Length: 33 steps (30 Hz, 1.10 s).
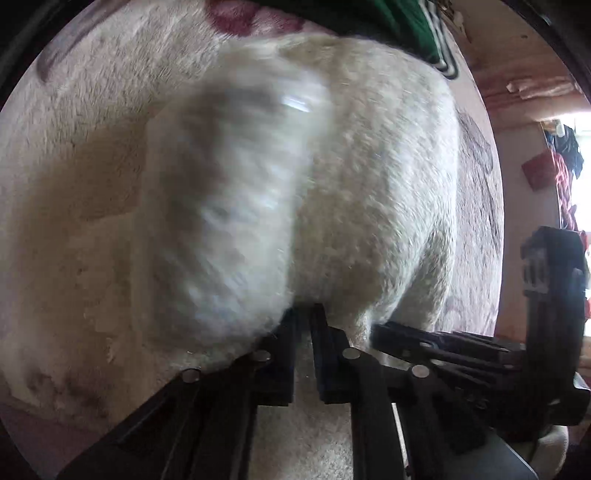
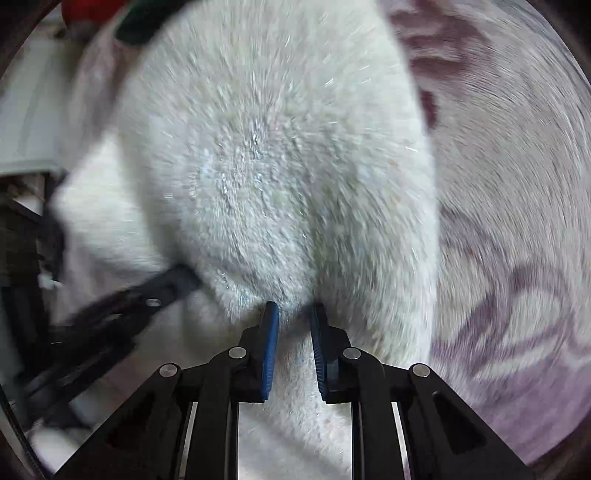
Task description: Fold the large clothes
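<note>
White fleece garment [image 1: 369,177] bunched ahead of both sets of jaws, spread over a pink floral blanket [image 1: 74,110] underneath. Looks like a bed surface, can't confirm.

Left gripper [image 1: 303,317]: jaws clenched on a fold of the fleece, fabric pinched between the black fingers and trailing back between them toward the camera. A motion-blurred flap of the same fleece hangs just ahead-left of the jaws and blocks most of the blanket there. Right of these jaws, close by, the right gripper's black linkage lies across the fleece edge. Far ahead, past the fleece, a dark green cloth with white stripes [image 1: 406,26]. Far right of the jaws: a pink wall and hanging clothes [image 1: 565,173] by a bright window.

Right gripper [image 2: 293,314]: blue pads [image 2: 269,350] closed onto a ridge of fleece, cloth running between them. Fleece fills the view ahead. Left gripper shows as a black blur left of these jaws, touching the fleece. Blanket pattern, purple-pink, right of the jaws, smeared. Grey-white furniture [image 2: 29,110] far left, too blurred to name.
</note>
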### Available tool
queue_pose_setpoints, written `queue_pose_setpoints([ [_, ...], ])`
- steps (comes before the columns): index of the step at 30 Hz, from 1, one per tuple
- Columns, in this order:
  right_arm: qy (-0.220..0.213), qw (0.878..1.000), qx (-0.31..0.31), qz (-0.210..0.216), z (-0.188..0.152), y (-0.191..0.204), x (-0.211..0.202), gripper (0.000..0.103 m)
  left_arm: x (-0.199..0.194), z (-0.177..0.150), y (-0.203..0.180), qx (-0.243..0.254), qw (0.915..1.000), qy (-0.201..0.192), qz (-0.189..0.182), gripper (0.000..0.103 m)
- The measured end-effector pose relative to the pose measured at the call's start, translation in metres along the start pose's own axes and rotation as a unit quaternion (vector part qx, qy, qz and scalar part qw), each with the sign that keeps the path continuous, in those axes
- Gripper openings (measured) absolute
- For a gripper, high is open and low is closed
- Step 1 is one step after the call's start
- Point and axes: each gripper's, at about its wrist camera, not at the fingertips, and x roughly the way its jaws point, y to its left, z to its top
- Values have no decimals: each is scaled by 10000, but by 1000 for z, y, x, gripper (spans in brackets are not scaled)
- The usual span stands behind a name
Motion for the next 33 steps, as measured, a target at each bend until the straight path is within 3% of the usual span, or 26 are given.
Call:
queue_pose_setpoints([
  [5,288,9991,308,13,35,16,13,17,4,2,15,-175,9986,84,-488,5],
  [8,557,9980,285,73,47,35,-6,17,-29,-5,8,-286,9987,66,-421,4],
  [11,53,9986,133,501,53,41,-59,18,-67,-5,-14,16,9984,-344,-439,4],
  [13,-331,9970,122,688,71,51,-75,18,-62,9,-15,35,9989,-367,-282,4],
  [16,-315,9983,253,414,106,51,-46,17,-15,39,0,-144,9999,-11,-54,4],
  [19,-328,9989,292,182,135,53,-5,7,0,54,10,-164,9996,52,-239,4],
  [22,-323,9992,243,51,147,56,-8,5,-5,61,16,-229,9986,114,-467,4],
  [24,-194,9994,277,61,160,77,-15,5,-34,55,30,-236,9985,108,-473,4],
  [27,-143,9989,29,449,137,68,-60,5,-73,30,23,67,9992,-128,-379,4],
  [29,21,9977,-149,665,117,76,-68,5,-77,10,20,204,9995,-26,-235,4],
  [31,406,9968,-265,630,101,83,-49,5,-62,-5,32,227,9996,160,77,4],
  [33,751,9958,-297,438,94,89,-13,5,-48,-12,56,-93,9996,265,-29,4],
])
